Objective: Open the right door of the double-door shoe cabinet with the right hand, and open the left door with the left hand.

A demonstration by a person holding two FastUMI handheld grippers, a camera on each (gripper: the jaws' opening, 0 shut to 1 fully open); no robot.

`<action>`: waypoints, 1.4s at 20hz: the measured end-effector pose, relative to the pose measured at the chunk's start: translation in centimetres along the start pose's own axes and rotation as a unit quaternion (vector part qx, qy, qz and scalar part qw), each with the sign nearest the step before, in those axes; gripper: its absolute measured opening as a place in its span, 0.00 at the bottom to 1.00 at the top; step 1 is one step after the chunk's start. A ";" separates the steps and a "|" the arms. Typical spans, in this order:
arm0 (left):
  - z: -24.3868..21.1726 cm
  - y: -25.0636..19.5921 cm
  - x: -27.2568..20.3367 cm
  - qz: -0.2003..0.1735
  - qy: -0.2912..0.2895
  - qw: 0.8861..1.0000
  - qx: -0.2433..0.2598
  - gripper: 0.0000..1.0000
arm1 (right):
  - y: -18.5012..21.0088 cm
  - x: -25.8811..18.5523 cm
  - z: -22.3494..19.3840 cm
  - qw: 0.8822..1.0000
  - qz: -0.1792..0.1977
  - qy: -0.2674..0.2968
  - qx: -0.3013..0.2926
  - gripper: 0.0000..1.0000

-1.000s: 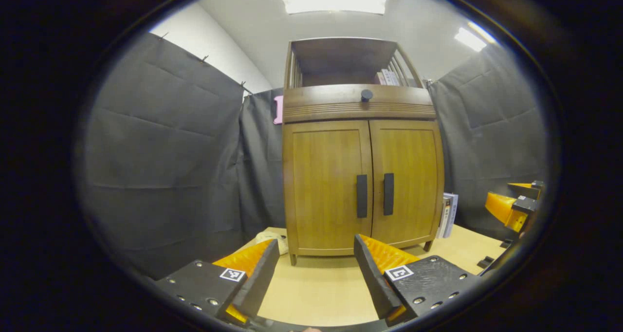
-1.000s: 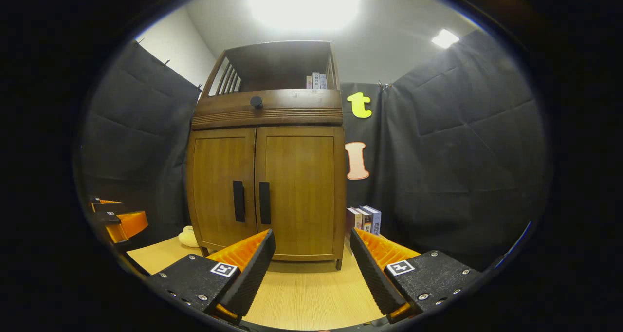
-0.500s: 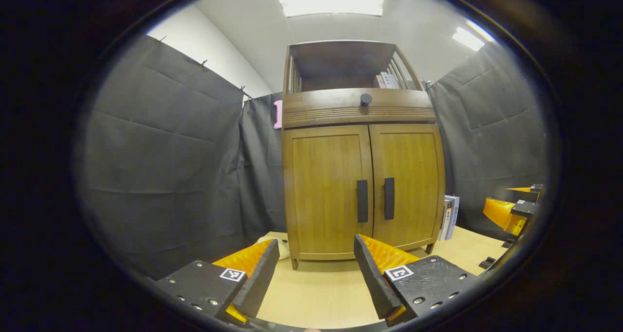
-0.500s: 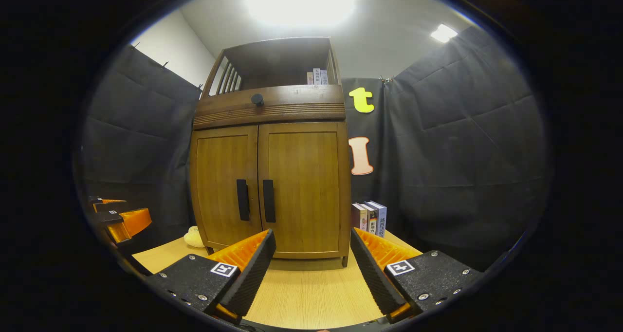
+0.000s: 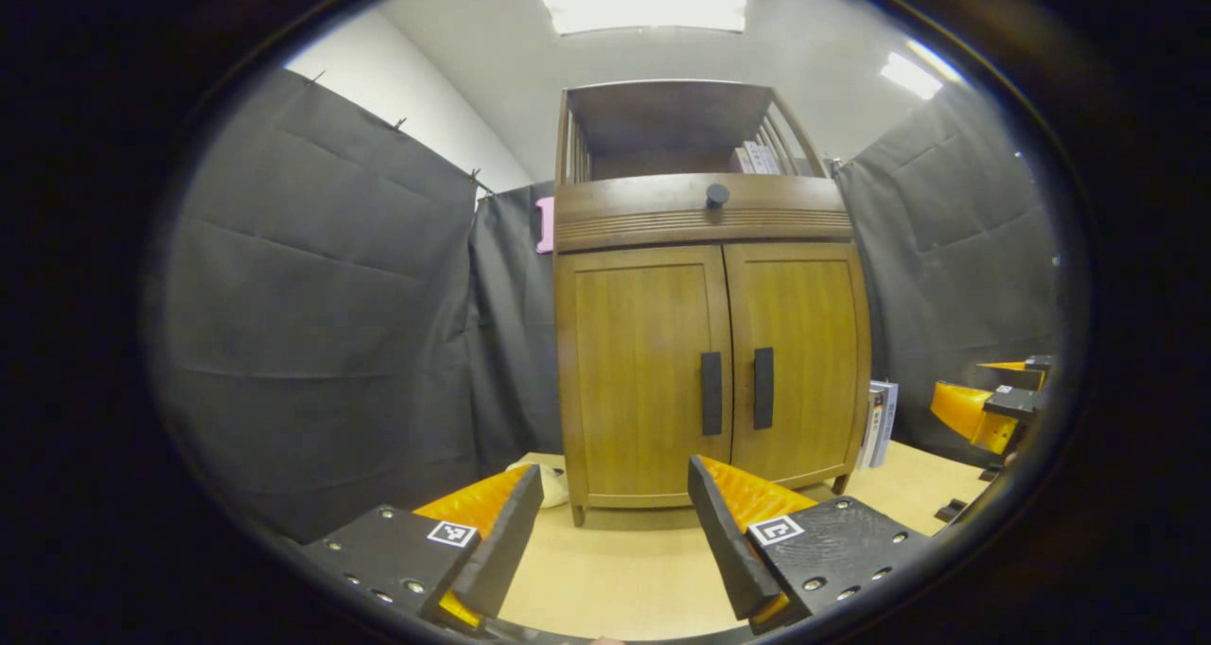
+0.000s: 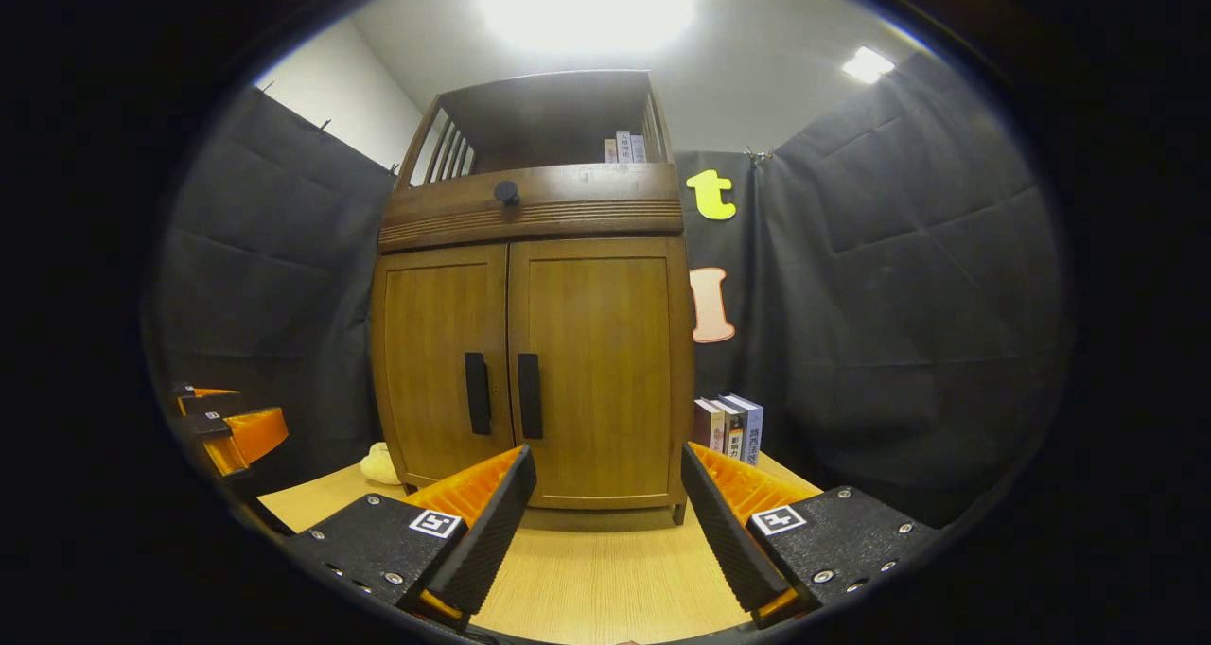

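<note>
The left claw (image 5: 615, 522) hangs with its fingers spread wide and empty above the light wooden desk (image 5: 615, 569), well short of the double-door shoe cabinet (image 5: 710, 342) that stands upright at the back of the desk against the booth's dark cloth wall. The right claw (image 6: 605, 522) is likewise parted and grips nothing, facing the same cabinet from the other side. Both doors are shut: the left door (image 5: 643, 371) and the right door (image 6: 596, 371) meet at the middle, each carrying a dark vertical handle, the left handle (image 5: 710, 393) and the right handle (image 6: 529, 396) just beside one another. A round dark knob (image 6: 506, 191) sits on the band above the doors. A few books (image 6: 728, 426) stand upright on the desk at the cabinet's right side, and a pale, soft-looking object (image 6: 381, 465), too small to identify, lies at its left foot.
</note>
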State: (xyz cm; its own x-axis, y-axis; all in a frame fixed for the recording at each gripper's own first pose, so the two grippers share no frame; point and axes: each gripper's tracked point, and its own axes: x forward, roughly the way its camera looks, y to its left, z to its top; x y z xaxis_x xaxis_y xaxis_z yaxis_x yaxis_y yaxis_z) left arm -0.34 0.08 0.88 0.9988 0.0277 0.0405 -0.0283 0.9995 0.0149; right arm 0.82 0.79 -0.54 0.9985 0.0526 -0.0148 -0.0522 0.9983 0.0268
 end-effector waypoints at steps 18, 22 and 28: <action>-0.7 0.5 0.3 0.053 0.000 0.999 0.009 0.94 | 3.9 12.2 3.4 0.999 0.029 -0.017 0.034 0.95; 0.0 1.1 -0.3 0.071 -0.002 0.997 0.012 0.94 | 5.0 14.5 4.2 0.998 0.033 -0.025 0.038 0.95; 0.7 1.9 -1.2 0.099 0.004 0.995 0.012 0.94 | 7.3 18.8 3.0 0.998 0.046 -0.013 0.040 0.94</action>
State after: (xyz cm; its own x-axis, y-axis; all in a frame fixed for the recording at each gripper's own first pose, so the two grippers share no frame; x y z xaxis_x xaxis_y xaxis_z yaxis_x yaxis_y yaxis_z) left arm -1.63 1.91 1.54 0.9737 0.2248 0.0379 -0.2260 0.9736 0.0312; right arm 19.27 9.04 2.36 0.9898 0.1417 0.0167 -0.1427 0.9839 0.1072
